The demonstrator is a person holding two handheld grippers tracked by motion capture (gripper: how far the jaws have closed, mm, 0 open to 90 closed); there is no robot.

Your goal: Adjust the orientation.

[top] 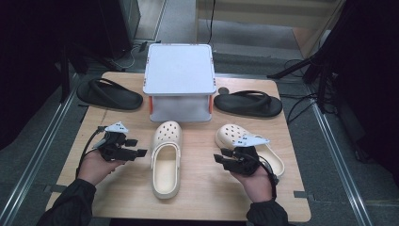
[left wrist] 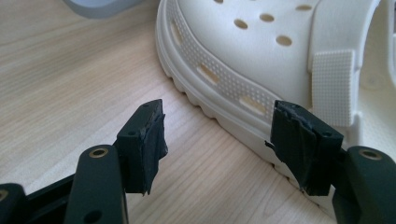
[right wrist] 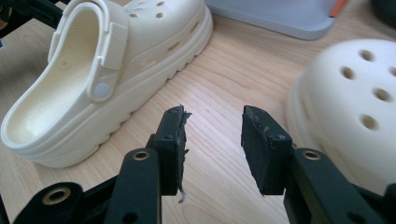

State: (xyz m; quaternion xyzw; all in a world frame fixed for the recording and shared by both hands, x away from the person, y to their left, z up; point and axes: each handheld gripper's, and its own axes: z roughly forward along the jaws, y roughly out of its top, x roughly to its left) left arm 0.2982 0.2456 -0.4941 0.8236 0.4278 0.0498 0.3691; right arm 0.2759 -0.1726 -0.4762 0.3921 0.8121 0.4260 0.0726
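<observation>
Two cream clogs lie on the wooden table (top: 202,197). One clog (top: 165,162) lies in the middle, toe toward the far side. The other clog (top: 230,134) lies to its right, partly under my right hand. My left gripper (top: 137,147) sits just left of the middle clog (left wrist: 280,60); its jaws (left wrist: 219,140) are open with bare wood between them. My right gripper (top: 221,155) hovers between the two clogs, open with nothing between its jaws (right wrist: 212,135). In the right gripper view the middle clog (right wrist: 107,70) is at left and the other clog's toe (right wrist: 350,102) at right.
A white box-like stand (top: 179,70) with orange corners rises at the table's far middle. A black flip-flop (top: 109,94) lies at far left and another (top: 248,103) at far right. Cables and dark stands surround the table on the floor.
</observation>
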